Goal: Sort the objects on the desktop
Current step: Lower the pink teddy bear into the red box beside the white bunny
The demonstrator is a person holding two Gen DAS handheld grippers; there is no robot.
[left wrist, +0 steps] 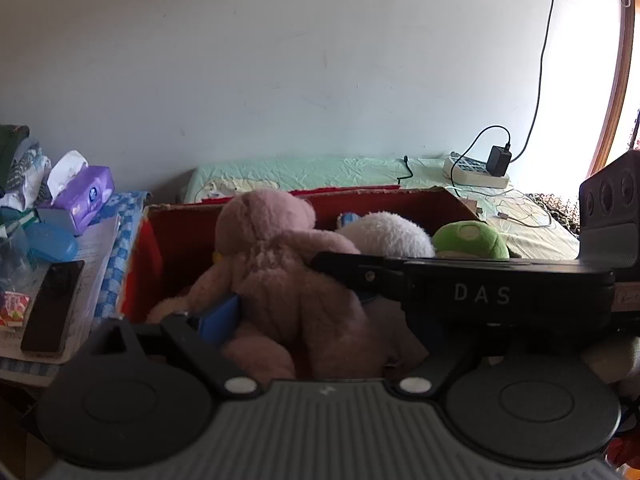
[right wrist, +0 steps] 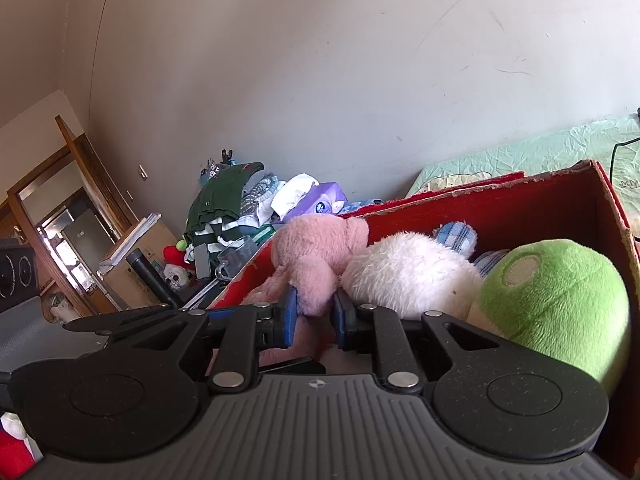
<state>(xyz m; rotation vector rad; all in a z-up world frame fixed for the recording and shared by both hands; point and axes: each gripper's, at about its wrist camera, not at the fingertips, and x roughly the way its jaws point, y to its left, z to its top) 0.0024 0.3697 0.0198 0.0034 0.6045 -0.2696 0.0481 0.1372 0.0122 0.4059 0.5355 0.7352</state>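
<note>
Pink plush [right wrist: 316, 248] | in red box [right wrist: 520, 204], between both grippers' fingers | left gripper [left wrist: 296, 304] clamped across body, right gripper [right wrist: 314, 316] pinching a limb | seems light, soft, squashy; grip mid-body.

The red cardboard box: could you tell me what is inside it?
Red cardboard box holds a pink plush toy, white plush toy, green plush toy and blue checked fabric. The plush covers the bottom.

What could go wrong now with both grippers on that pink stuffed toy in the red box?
1. The right gripper pinches only a soft limb of the pink toy, so plush might slip out.
2. The left gripper holds the same toy; pulling apart could strain seams.
3. The white toy and green toy press close and might get dragged along.
</note>
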